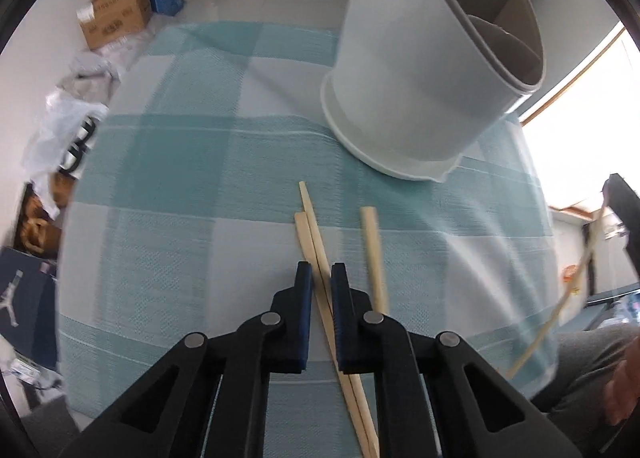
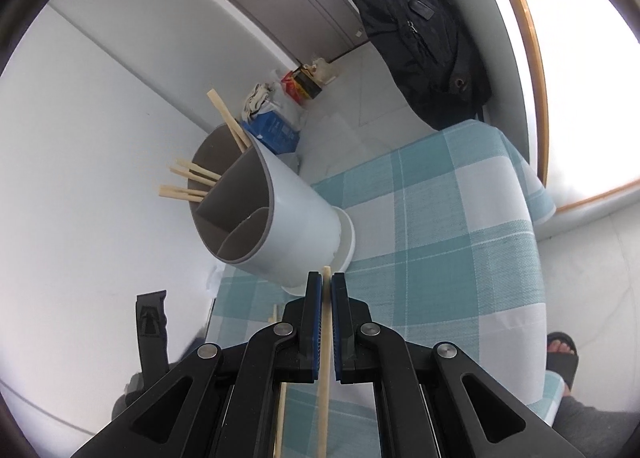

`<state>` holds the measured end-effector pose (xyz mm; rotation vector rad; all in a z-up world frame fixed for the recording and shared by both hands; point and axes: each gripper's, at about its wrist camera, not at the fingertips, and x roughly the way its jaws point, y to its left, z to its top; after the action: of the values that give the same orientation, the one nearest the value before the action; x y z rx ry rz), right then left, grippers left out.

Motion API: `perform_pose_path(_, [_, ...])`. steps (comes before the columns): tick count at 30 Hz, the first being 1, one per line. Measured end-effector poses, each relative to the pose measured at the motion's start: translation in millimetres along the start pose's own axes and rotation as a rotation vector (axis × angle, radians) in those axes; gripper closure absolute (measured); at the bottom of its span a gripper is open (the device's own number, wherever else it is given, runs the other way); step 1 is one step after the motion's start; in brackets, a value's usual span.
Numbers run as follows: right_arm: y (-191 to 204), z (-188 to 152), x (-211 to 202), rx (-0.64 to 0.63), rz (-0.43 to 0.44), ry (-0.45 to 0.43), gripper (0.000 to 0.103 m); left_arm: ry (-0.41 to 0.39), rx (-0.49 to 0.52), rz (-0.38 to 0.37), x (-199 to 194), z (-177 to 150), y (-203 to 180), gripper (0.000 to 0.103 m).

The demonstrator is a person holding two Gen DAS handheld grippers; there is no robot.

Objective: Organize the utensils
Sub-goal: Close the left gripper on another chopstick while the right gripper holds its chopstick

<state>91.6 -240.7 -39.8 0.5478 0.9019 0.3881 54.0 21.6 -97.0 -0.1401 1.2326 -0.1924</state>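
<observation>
The left claw (image 1: 321, 272) points steeply down at the counter (image 1: 168, 242), its blue pads pressed together on a pair of wooden chopsticks (image 1: 314, 242) that lie side by side on the teal-and-white checked cloth. Just to their right a third chopstick (image 1: 372, 246) lies loose on the cloth. The right claw (image 2: 327, 282) is clamped on a single chopstick (image 2: 325, 358), which runs straight along between its pads with the tip poking out at the front. Beyond both claws stands the white utensil holder (image 2: 296, 213), grey inside and split into compartments, with several chopsticks (image 2: 196, 177) already standing in its far sections.
</observation>
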Motion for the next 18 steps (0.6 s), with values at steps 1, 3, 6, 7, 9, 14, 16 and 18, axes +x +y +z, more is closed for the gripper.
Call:
perform_pose_path(1, [0.2, 0.1, 0.1, 0.001, 0.003, 0.002, 0.099, -0.010, 0.011, 0.029, -0.7, -0.4, 0.9, 0.098])
perform_pose_path(3, [1.1, 0.0, 0.3, 0.001, 0.005, 0.002, 0.099, -0.020, 0.018, 0.059, -1.4, -0.7, 4.1, 0.097])
perform_pose_path(6, [2.3, -0.3, 1.3, 0.000, 0.008, 0.005, 0.099, -0.009, -0.002, 0.057, -2.0, 2.6, 13.6, 0.097])
perform_pose_path(7, [2.4, -0.4, 1.6, 0.000, 0.007, 0.005, 0.099, 0.005, -0.024, 0.041, -2.1, 4.0, 19.2, 0.097])
perform_pose_path(9, [2.6, -0.5, 2.4, 0.001, 0.008, 0.006, 0.099, 0.011, -0.052, 0.034, -3.3, 4.0, 24.8, 0.097])
perform_pose_path(14, [3.5, -0.8, 2.1, 0.000, 0.010, 0.002, 0.099, 0.007, -0.078, 0.068, 2.7, 11.6, 24.5, 0.097])
perform_pose_path(16, [4.7, -1.3, 2.9, -0.004, 0.011, 0.002, 0.099, 0.017, -0.077, 0.061, 7.3, 13.8, 23.5, 0.095])
perform_pose_path(18, [6.2, -2.0, 4.2, -0.009, 0.012, 0.004, 0.099, 0.011, -0.079, 0.080, 8.1, 15.3, 24.0, 0.095])
